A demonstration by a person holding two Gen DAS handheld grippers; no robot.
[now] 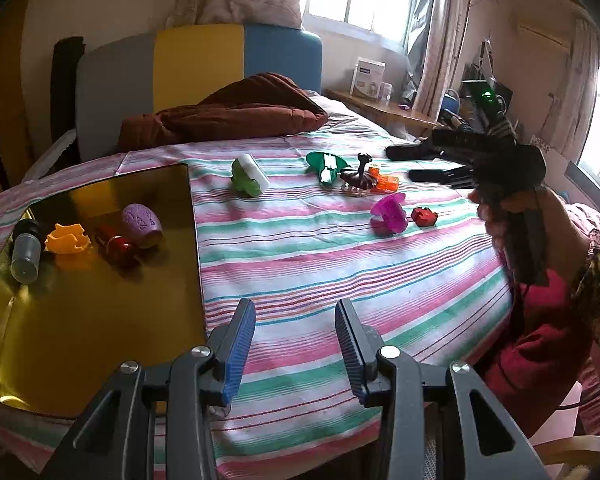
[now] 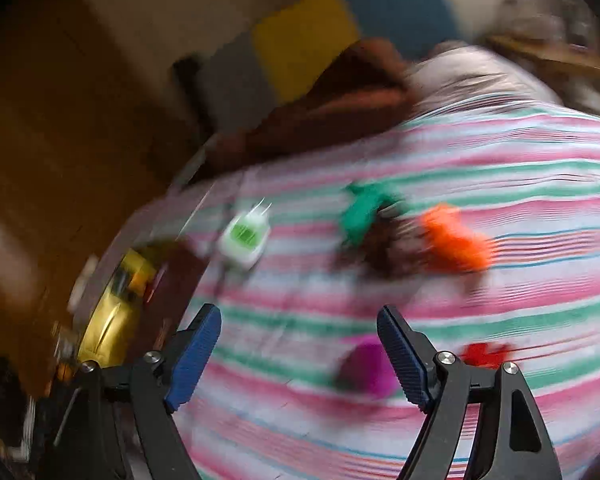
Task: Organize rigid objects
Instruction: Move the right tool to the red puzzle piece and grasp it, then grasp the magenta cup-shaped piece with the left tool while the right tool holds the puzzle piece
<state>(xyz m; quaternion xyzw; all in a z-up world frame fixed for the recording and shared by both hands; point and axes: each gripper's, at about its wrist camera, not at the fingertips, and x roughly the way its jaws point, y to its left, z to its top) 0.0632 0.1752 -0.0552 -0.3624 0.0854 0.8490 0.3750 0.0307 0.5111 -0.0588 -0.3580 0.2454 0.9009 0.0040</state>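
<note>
Right-wrist view, blurred: my right hand-held gripper (image 2: pixel 300 354) hangs empty and wide over the striped bedsheet (image 2: pixel 500 184), the translucent magenta plastic piece (image 2: pixel 364 368) just ahead between its fingers, the small red block (image 2: pixel 486 354) beside it. My left hand-held gripper (image 1: pixel 296 350) waits half open and empty beside the shiny gold tray (image 1: pixel 100 320), where the lilac egg-shaped toy (image 1: pixel 142 224) and others already lie. To grasp cleanly, I judge I should steady first, centre the magenta piece, then close gently on its firmest sides.
</note>
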